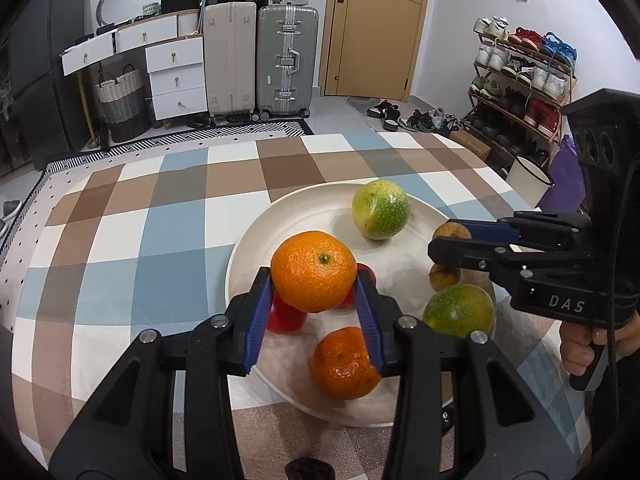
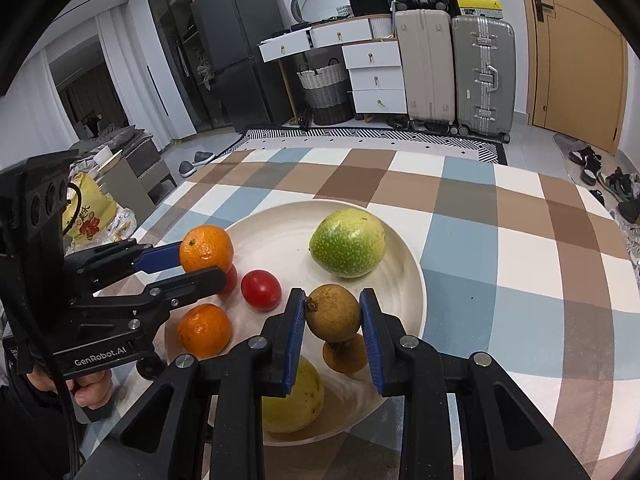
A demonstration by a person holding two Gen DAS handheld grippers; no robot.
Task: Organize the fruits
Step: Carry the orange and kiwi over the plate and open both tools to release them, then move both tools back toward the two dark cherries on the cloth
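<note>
Blue-padded fingers of the left gripper (image 1: pixel 314 300) are clamped on either side of a bright tangerine (image 1: pixel 313 271), which sits between the pads above the near-left part of the white plate (image 1: pixel 280 216). From the other side, the same gripper (image 2: pixel 192 262) reaches in from the left with that tangerine (image 2: pixel 206 248) at its tips. Directly under it are two red tomatoes (image 2: pixel 261 290), one partly hidden behind the lower finger. A second tangerine (image 1: pixel 345 364) rests on the plate nearer the person, just below the right-hand pad.

Over on the right, the right gripper (image 2: pixel 331 320) is closed snugly on a small brown longan-like fruit (image 2: pixel 334 313), its pads touching both flanks. It looks lifted off the plate, though I cannot be sure. A second brown fruit (image 2: pixel 345 354) lies on the plate right beneath it. Seen from the left wrist, this gripper (image 1: pixel 448 246) comes in from the right edge with the brown fruit (image 1: pixel 451 232) between its fingers.

Towards the far side of the plate lies a speckled green fruit (image 2: pixel 347 242), well apart from both tools. Another greenish-yellow fruit (image 1: pixel 459 312) sits at the near right rim.

All of this is on a checked tablecloth (image 1: pixel 140 220) of blue, brown and white squares. Beyond the table stand two suitcases (image 1: pixel 286 60), a white drawer unit (image 1: pixel 174 76), a wooden door (image 1: pixel 376 28) and a shoe rack (image 1: pixel 520 80).
</note>
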